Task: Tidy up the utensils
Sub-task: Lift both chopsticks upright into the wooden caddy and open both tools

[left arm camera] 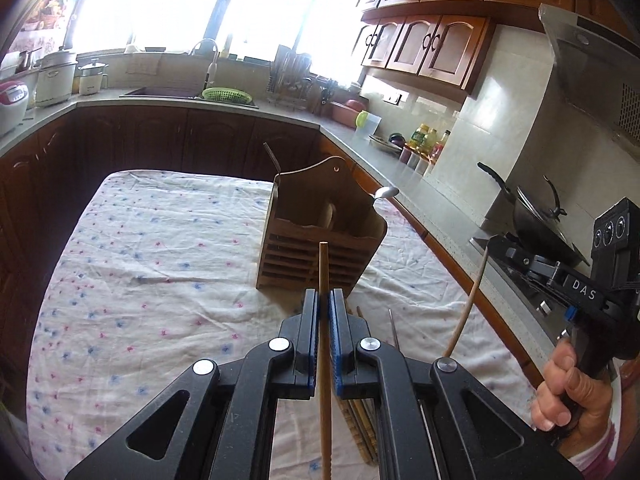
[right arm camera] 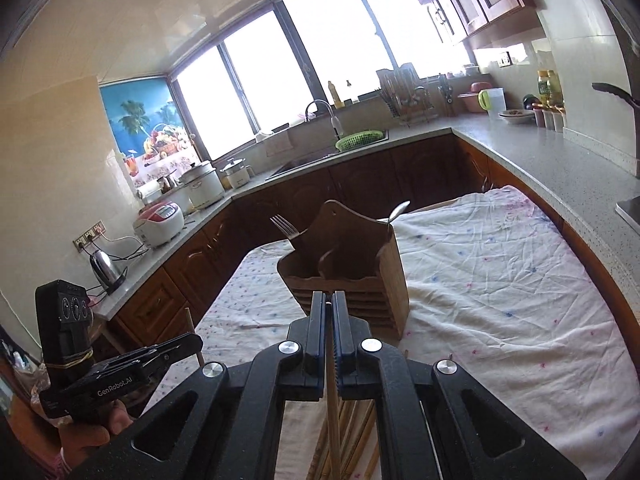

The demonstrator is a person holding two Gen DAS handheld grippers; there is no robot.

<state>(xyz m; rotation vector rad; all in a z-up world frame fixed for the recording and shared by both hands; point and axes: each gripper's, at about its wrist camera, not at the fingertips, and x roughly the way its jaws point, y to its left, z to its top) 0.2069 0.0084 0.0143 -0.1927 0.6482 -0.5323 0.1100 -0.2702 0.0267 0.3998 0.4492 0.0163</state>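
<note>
A wooden utensil holder (left arm camera: pixel 320 236) stands on the floral cloth; it also shows in the right wrist view (right arm camera: pixel 352 276). A fork (right arm camera: pixel 285 227) and a spoon (right arm camera: pixel 398 211) stick out of it. My left gripper (left arm camera: pixel 324 300) is shut on a brown chopstick (left arm camera: pixel 324 276) that points up, just short of the holder. My right gripper (right arm camera: pixel 329 300) is shut on a pale chopstick (right arm camera: pixel 334 420), also just short of the holder; that chopstick shows in the left wrist view (left arm camera: pixel 468 304). More chopsticks (right arm camera: pixel 356 428) lie on the cloth under both grippers.
The cloth-covered table (left arm camera: pixel 140 260) is ringed by a kitchen counter (left arm camera: pixel 420 188) with a sink (left arm camera: pixel 168 92), a green basket (left arm camera: pixel 226 95), cookers (left arm camera: pixel 56 76), bottles and a wok on the stove (left arm camera: pixel 544 220). A kettle (right arm camera: pixel 106 270) stands at the left.
</note>
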